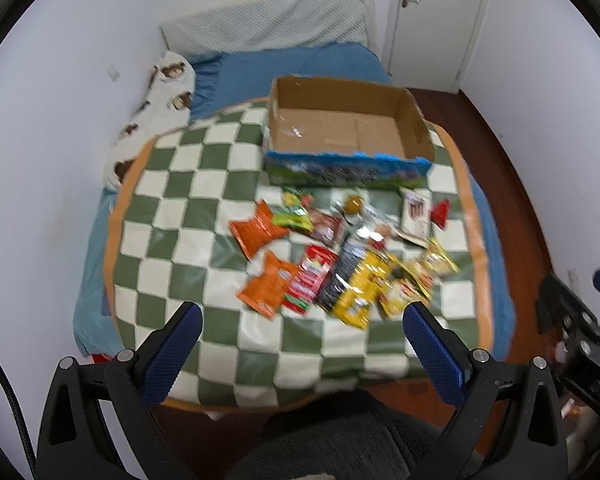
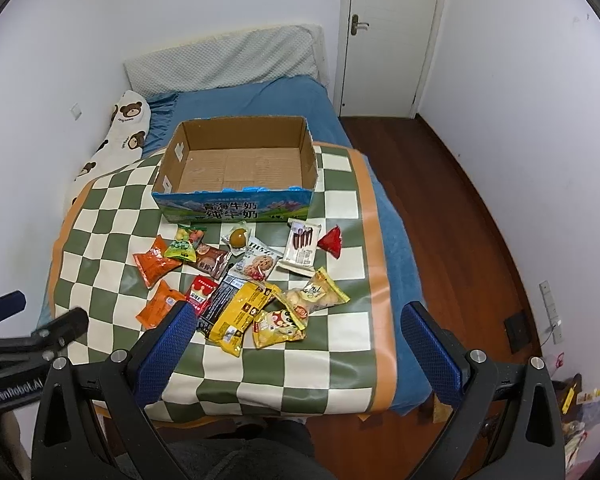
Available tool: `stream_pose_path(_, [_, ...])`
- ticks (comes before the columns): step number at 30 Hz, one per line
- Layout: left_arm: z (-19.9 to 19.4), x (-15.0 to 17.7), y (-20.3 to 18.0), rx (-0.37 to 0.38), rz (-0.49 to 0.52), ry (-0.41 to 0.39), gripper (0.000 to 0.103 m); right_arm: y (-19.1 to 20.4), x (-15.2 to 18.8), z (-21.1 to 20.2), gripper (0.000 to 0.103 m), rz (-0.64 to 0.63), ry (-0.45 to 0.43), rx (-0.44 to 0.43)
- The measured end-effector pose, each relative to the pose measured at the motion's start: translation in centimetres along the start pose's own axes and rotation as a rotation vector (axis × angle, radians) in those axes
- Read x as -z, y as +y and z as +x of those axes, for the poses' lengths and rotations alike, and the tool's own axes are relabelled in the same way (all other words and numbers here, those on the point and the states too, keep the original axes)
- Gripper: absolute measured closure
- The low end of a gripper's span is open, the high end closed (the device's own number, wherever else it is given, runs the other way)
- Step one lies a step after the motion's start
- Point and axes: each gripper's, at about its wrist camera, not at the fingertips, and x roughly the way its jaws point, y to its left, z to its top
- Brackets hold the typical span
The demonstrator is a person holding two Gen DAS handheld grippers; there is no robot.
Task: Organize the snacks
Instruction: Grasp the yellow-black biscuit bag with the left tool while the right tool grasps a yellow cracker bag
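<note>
- We hold both tools back from the bed, above its near edge; nothing is picked up yet, so we judge the sorting has not begun.
- Our left gripper (image 1: 302, 316) has its blue-padded jaws wide apart and empty; our right gripper (image 2: 300, 316) is the same, spread and holding nothing.
- The open brown cardboard box with a blue printed front (image 2: 236, 168) sits at the far side of the green-and-white checked mat (image 2: 332, 360), and its floor is bare.
- The snacks lie loose on the mat just near of the box: two orange crinkled packets (image 2: 156, 264) at the left, a yellow foil bag (image 2: 240, 314) nearest us, a clear bag of pale puffs (image 2: 314, 296) beside it, a white wrapper of chocolate sticks (image 2: 302, 246), and a small red triangular packet (image 2: 332, 242) farthest right.
- Several packets overlap in the middle of the pile, so we would start with one lying apart, such as the red triangle or an orange packet.
- The next move calls for lowering one gripper over a single packet, closing on its crimped edge, and carrying it to the box.
</note>
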Motion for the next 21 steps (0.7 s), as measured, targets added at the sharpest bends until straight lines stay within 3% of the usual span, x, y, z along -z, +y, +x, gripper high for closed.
stream_pose_path(5, [5.5, -1.3, 1.2, -0.145, 0.055, -0.037, 0.000, -0.2, 0.6, 5.2, 0.000, 0.065, 0.092, -0.073])
stream_pose_path(8, [11.0, -1.8, 1.7, -0.215, 0.135, 0.006, 0.000, 0.1, 1.3, 10.9, 0.001, 0.115, 0.200, -0.133])
stream_pose_path(15, [25.2, -1.2, -0.5, -0.142, 0.323, 0.251, 0.000, 0.6, 4.5, 24.0, 0.017, 0.290, 0.411, -0.265])
stream_pose_path(17, [27.3, -1.1, -1.2, -0.121, 0.336, 0.293, 0.001, 0.8, 5.1, 26.6, 0.019, 0.326, 0.445, -0.282])
stream_pose_path(21, [29.6, -1.0, -4.2, 0.006, 0.355, 0.336, 0.001, 0.6, 5.9, 29.8, 0.019, 0.367, 0.481, -0.250])
